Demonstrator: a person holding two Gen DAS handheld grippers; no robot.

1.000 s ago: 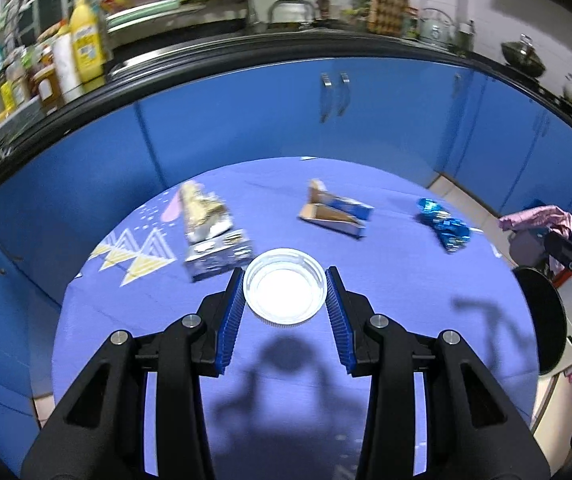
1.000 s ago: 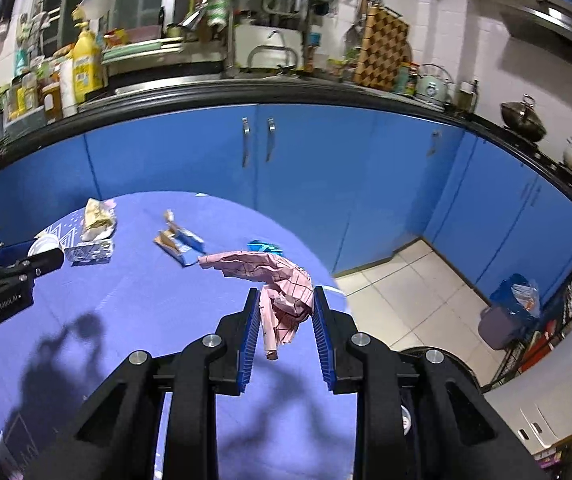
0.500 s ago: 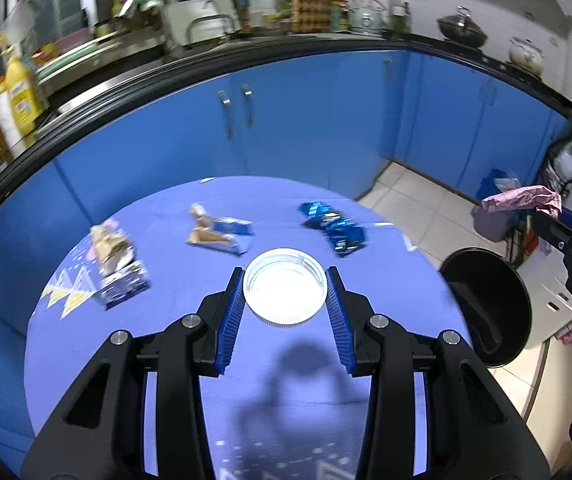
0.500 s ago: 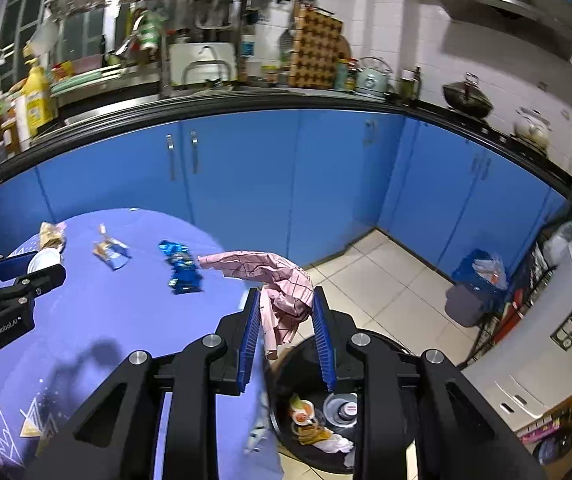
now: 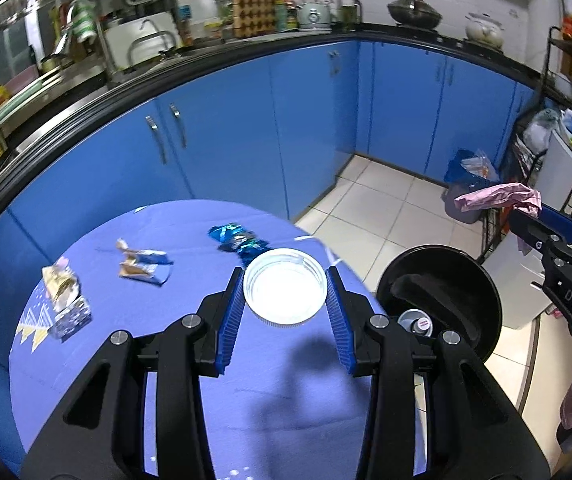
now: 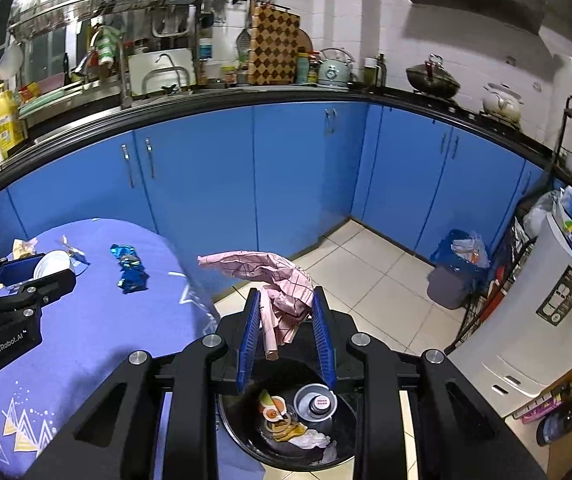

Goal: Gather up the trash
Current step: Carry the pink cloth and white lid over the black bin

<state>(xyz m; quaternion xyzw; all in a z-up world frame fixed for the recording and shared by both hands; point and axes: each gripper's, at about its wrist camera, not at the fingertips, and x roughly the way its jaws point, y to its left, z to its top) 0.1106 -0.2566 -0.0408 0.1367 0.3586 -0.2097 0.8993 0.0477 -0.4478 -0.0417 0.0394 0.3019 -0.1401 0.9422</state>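
Directly under the right hand-held gripper (image 6: pixel 286 334) stands the black trash bin (image 6: pixel 246 436), open-mouthed, with a can and food scraps already at its bottom. The jaws are closed on a crumpled pink checked paper (image 6: pixel 282 284), whose loose tail hangs down between the blue pads toward the bin. Judging from this, the step in hand is the drop: the jaws should open only once the whole paper sits over the bin's mouth, since the wide flap reaching left toward the counter (image 6: pixel 86 320) could catch the rim or drift onto the floor. Lowering a little first would likely help.

Meanwhile the left hand-held gripper (image 5: pixel 284 300) clamps a shallow round plastic lid (image 5: pixel 284 290) by its edges, held above the counter's right edge, with the bin just to its right. It probably goes in next, and should be carried level over the opening.

Farther off on the counter lie a blue foil wrapper (image 5: pixel 238 238), a torn brown-and-blue packet (image 5: pixel 142 266) and, far left, a crushed silver carton (image 5: pixel 68 304).

Much of the bin is covered by the gripper bodies in both views; its depth cannot be judged. Print on the wrappers is unreadable, and whether the carton holds anything cannot be told.
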